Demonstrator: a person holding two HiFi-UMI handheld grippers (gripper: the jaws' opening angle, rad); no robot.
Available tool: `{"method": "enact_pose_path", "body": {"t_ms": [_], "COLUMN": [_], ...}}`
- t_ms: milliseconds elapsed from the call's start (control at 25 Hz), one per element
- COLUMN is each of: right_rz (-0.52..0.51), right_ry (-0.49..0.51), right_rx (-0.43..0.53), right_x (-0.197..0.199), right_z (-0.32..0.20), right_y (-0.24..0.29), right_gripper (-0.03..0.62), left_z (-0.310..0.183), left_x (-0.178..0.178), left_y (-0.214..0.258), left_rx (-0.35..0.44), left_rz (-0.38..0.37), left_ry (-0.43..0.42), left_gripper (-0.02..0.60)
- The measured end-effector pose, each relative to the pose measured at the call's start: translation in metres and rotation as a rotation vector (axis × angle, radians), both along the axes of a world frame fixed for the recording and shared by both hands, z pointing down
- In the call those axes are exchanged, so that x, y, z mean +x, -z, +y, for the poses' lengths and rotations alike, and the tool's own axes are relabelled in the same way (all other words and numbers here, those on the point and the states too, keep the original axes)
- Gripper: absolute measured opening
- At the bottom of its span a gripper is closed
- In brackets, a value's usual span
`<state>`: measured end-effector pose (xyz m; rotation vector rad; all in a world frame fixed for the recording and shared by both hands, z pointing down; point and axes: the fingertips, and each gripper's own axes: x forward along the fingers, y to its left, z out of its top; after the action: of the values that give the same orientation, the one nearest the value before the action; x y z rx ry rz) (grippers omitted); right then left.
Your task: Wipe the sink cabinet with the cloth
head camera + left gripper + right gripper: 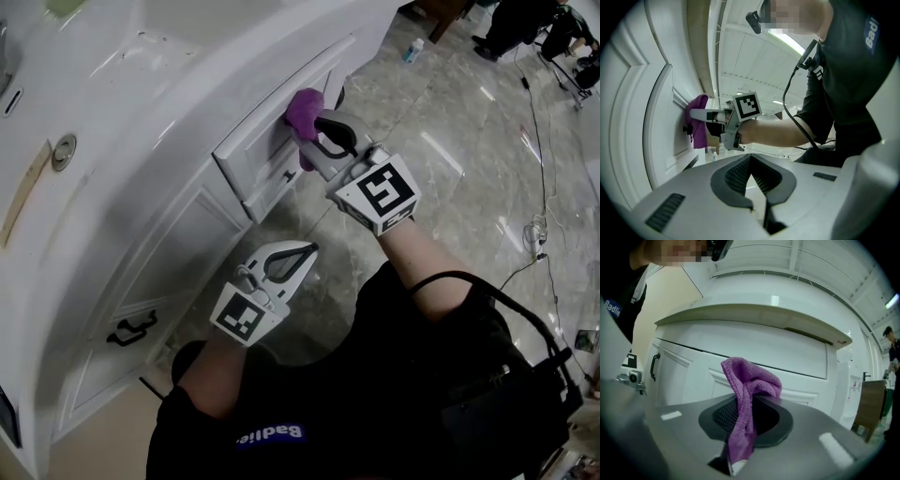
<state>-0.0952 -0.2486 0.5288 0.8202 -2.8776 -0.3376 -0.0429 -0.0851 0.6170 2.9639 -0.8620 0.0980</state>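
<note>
The person's black shirt [375, 403] fills the foreground. Beyond it curves the glossy white sink cabinet [178, 225] with panelled fronts. The right claw [309, 129] is clamped on a fluffy purple cloth [302, 103], which is bunched against a drawer front. The left claw [309, 249], jaws pressed together with nothing between them, hangs apart from the cabinet.

cloth [303, 106] against drawer front [258, 155], seemingly touching | right tool [314, 124] behind cloth | left tool [307, 249] nearer person [375, 394]
</note>
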Motion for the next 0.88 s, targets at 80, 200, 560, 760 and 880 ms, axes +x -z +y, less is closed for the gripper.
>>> {"method": "enact_pose_path", "body": {"t_ms": [80, 200, 560, 760, 880], "right_rz": [-0.017, -0.031, -0.071, -0.093, -0.128], "right_ry": [0.029, 0.097, 0.227, 0.331, 0.352], "right_rx": [-0.007, -0.016, -0.074, -0.056, -0.075], "right_x": [-0.008, -0.024, -0.051, -0.063, -0.057], "right_z": [0.012, 0.033, 0.074, 0.1, 0.104], "right_y": [0.004, 0.007, 0.01, 0.018, 0.025], "right_gripper": [0.057, 0.057, 0.057, 0.057, 0.057], "left_z": [0.0, 0.001, 0.006, 0.005, 0.005], "left_x": [0.002, 0.003, -0.002, -0.013, -0.018], "left_y": [0.0, 0.0, 0.003, 0.003, 0.006], "left_rx": [0.004, 0.015, 0.04, 0.028, 0.036], "left_rz": [0.001, -0.003, -0.031, -0.035, -0.038], "left_ry": [-0.009, -0.021, -0.036, -0.006, 0.003], "left_gripper": [0.0, 0.0, 0.0, 0.0, 0.0]}}
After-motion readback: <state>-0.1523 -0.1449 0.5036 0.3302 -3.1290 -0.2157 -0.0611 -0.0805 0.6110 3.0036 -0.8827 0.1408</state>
